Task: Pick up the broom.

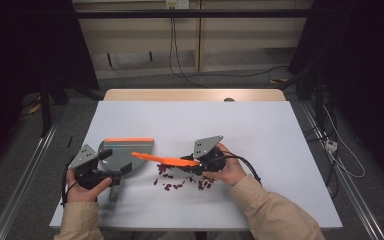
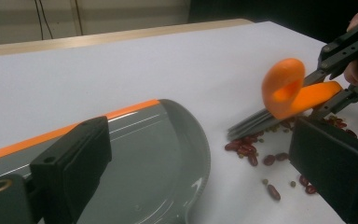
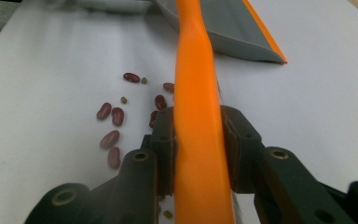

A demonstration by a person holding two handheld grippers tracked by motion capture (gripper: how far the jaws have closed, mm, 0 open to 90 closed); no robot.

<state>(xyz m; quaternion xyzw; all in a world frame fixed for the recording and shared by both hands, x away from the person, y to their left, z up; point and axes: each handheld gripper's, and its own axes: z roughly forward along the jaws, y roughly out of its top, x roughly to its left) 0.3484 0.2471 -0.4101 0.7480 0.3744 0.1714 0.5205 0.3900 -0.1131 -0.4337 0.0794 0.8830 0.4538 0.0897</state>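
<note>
Two grippers splitting the job near the table's front edge: left gripper [image 1: 111, 176] clamped on the grey dustpan [image 1: 127, 152] handle, steadying it; right gripper [image 1: 192, 164] pinching the orange brush [image 1: 164, 159], bristles against scattered red beans [image 1: 172, 186], ready to sweep panward.

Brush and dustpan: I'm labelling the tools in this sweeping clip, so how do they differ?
The brush is slim with an all-orange handle; the dustpan is broad and grey with an orange strip along one edge. The brush is clamped in the right gripper over the spilled beans; the dustpan lies flat on the table beside them at the left gripper. Both carry orange.
</note>
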